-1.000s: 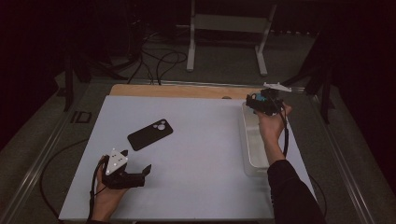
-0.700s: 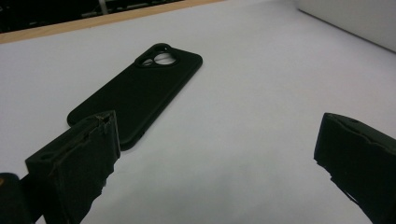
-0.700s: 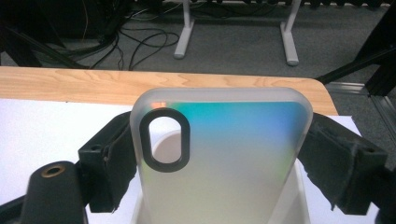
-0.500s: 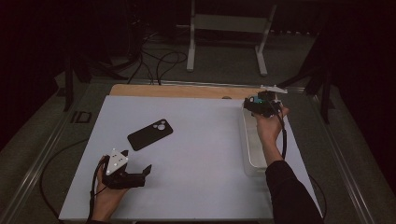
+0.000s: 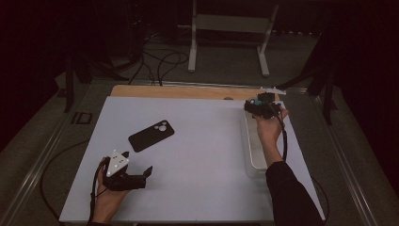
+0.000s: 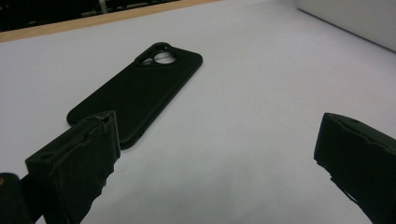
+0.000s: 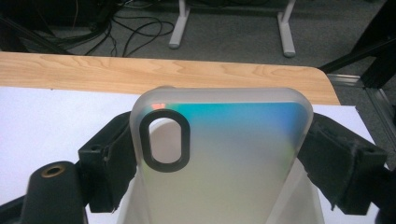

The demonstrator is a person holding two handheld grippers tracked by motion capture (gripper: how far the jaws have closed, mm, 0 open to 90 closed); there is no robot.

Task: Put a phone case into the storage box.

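From above, the right gripper [image 5: 260, 104] hangs over the far end of a clear plastic bin [image 5: 254, 162] at the white mat's right edge, while the left gripper [image 5: 136, 176] rests near a matte black phone case [image 5: 151, 135].

In the left gripper view, its 2 jaws stand wide apart with nothing between them, the black case [image 6: 135, 93] lying flat ahead.

In the right gripper view, both jaws clamp the sides of a frosted, iridescent phone case [image 7: 224, 158] with 1 black-rimmed oval camera cutout, rounded corners.
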